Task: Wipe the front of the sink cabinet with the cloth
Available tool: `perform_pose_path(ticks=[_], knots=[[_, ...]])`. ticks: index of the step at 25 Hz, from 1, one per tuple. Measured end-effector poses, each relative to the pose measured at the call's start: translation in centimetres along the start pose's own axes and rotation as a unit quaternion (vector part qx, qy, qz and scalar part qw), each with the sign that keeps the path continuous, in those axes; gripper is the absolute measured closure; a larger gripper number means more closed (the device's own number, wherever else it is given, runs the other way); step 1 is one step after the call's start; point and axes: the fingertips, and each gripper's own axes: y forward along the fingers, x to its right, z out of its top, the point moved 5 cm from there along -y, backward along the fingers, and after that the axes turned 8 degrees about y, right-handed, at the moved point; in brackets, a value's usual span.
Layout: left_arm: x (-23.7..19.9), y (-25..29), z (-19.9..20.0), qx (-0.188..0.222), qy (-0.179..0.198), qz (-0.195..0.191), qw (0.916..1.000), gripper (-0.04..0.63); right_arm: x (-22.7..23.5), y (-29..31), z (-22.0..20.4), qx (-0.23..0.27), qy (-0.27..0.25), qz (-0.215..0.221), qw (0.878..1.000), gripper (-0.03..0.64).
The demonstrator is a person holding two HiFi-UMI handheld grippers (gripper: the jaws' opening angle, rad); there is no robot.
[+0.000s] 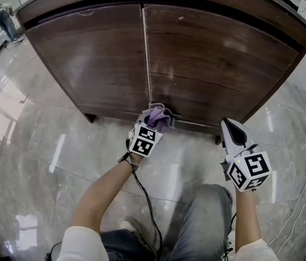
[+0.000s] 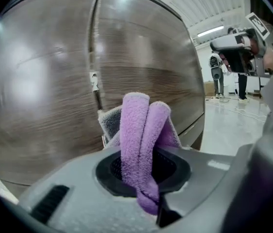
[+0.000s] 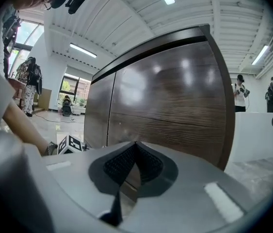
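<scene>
A dark brown wood sink cabinet (image 1: 196,64) with two doors fills the top of the head view. My left gripper (image 1: 154,119) is shut on a purple cloth (image 1: 161,115) and holds it against the bottom edge of the cabinet front, near the seam between the doors. In the left gripper view the folded purple cloth (image 2: 143,140) stands up between the jaws, right at the cabinet (image 2: 54,81) door. My right gripper (image 1: 231,128) hangs to the right, low in front of the right door, shut with nothing in it. The right gripper view shows the cabinet (image 3: 175,101) just ahead.
A glossy marble floor (image 1: 44,145) lies before the cabinet. White cables (image 1: 305,200) run along the floor at right. A dark device (image 1: 0,18) stands at far left. My knee in jeans (image 1: 201,222) is below. People stand in the distance (image 3: 240,95).
</scene>
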Motion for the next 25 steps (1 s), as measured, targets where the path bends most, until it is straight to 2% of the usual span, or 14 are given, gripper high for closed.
perform_pose_path(ticks=[2,6,10,13,16,18,22,25], knots=[[-2.9,-1.3,-1.2,-0.02,0.0,0.008,0.9998,0.543,-1.0,1.4,0.0,-0.004,-0.008,0.007,1.0,0.611],[-6.9,-3.9,-3.3,-0.07,0.022,-0.016,0.9972,0.545,-3.1,3.7,-0.1,-0.013,-0.006,0.011,1.0,0.611],[-9.3,-4.9,-5.4,-0.049,0.026,-0.016,0.9983,0.545,-5.4,6.2,-1.1,-0.026,0.001,0.02,0.999,0.611],[-11.0,-6.3,-6.9,-0.029,0.012,0.006,0.9995,0.545,-7.5,8.7,-2.3,-0.042,-0.012,0.036,0.998,0.611],[-13.0,-6.9,-8.4,0.0,0.044,0.027,0.9987,0.543,-9.8,11.3,-2.8,-0.042,-0.019,0.057,0.997,0.611],[-14.5,-7.5,-9.2,0.01,0.042,0.048,0.9979,0.543,-11.3,13.1,-2.7,-0.036,-0.021,0.08,0.996,0.611],[-18.5,-9.6,-12.5,-0.007,0.02,0.085,0.9961,0.543,-14.5,16.4,-3.9,-0.036,-0.009,0.115,0.993,0.611],[-22.4,-12.3,-15.2,-0.028,0.005,0.141,0.9896,0.543,-17.1,18.3,-4.3,-0.039,-0.012,0.138,0.99,0.611]])
